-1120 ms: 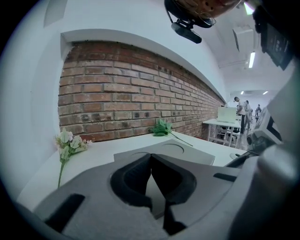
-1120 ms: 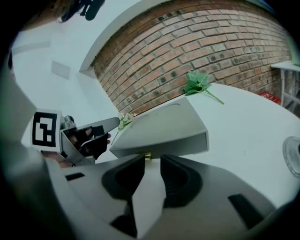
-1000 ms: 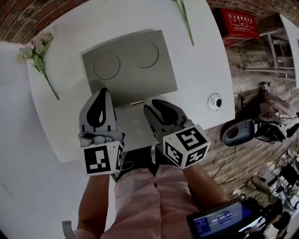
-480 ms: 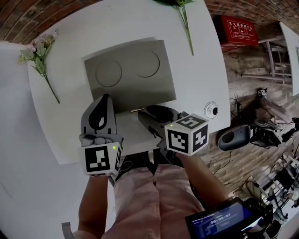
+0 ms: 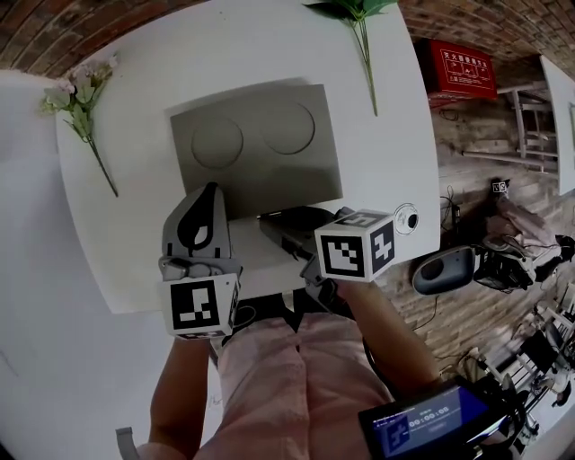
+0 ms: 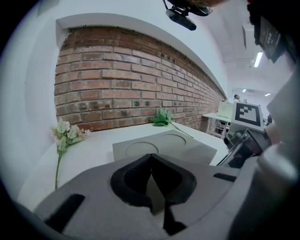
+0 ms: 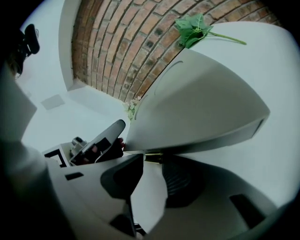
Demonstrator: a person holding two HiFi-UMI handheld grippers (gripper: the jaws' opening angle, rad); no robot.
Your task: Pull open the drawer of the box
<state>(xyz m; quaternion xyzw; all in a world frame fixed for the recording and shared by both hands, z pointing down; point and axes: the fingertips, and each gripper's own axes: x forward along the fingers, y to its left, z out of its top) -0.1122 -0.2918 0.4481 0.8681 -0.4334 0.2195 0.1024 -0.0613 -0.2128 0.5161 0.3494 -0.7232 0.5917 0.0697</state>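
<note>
The grey box with two round recesses in its lid sits on the white table. A small brass handle sticks out of its near face. My right gripper lies rolled on its side at that face. Its jaws are closing, with the handle in the gap between the fingertips and the pads clear of it. The drawer front looks flush with the box. My left gripper is shut and empty, just left of the handle, pointing at the box.
A pink flower stem lies at the table's left, a green stem at the far edge. A small round object sits at the right near corner. A red case and cluttered gear are on the floor to the right.
My right gripper has rolled onto its side and moved in against the box's near face, around the handle. The left gripper has stayed where it was.
</note>
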